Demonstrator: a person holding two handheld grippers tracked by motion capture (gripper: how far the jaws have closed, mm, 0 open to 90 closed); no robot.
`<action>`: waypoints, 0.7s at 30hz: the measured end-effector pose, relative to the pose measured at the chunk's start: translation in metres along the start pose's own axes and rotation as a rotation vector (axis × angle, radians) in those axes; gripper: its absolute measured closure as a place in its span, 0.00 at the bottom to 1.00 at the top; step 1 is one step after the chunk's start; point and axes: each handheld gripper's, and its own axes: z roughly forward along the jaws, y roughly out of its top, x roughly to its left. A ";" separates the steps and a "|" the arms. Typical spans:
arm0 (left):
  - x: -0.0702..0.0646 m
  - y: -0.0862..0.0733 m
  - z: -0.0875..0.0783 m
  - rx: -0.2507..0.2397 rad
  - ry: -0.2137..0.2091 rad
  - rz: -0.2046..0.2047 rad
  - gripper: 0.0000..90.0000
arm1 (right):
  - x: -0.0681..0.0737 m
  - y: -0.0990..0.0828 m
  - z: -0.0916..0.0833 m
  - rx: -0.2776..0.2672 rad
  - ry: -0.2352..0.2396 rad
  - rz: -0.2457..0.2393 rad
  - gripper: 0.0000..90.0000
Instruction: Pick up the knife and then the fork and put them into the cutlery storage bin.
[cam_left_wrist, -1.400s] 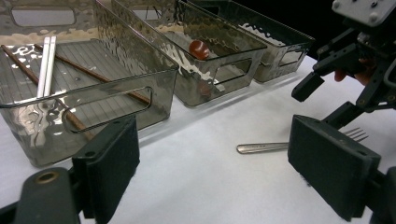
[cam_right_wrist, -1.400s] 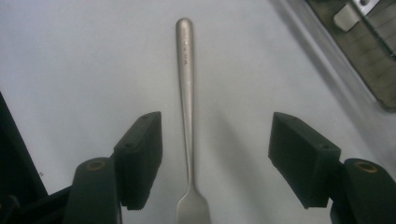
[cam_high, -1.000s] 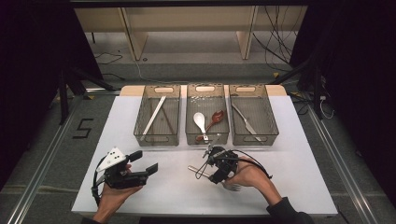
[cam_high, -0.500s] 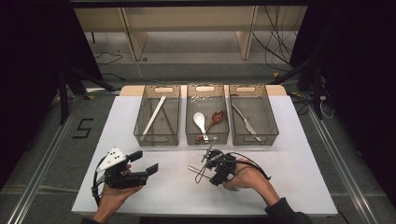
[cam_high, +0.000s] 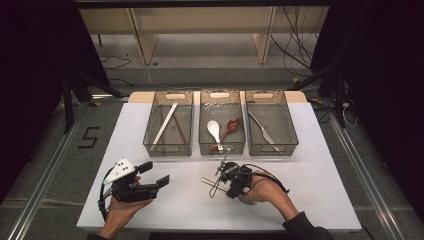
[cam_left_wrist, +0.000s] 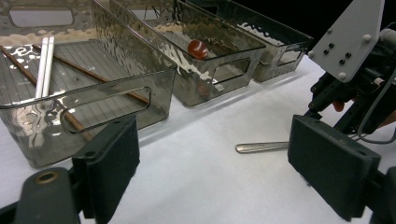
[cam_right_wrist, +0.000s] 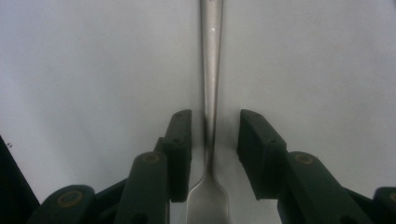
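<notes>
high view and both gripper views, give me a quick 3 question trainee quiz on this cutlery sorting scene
1. True or false: the right gripper has its pads pressed on the metal utensil.
2. Which bin holds the white spoon? A left bin B middle bin C right bin
3. Fill in: the left gripper has its jaws ____ with nothing between them.

Key
1. False: its jaws have just been closing, the handle lies between them, gaps show at both pads.
2. B
3. open
</notes>
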 end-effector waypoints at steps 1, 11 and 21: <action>0.000 0.000 0.000 0.000 0.000 0.000 0.18 | 0.001 0.000 0.001 -0.005 0.001 0.000 0.74; 0.000 0.000 0.000 0.000 0.000 0.001 0.18 | 0.003 0.002 0.002 0.011 -0.002 -0.003 0.86; -0.001 0.000 0.000 0.000 -0.001 0.002 0.18 | 0.006 0.007 0.002 0.045 -0.011 0.011 0.95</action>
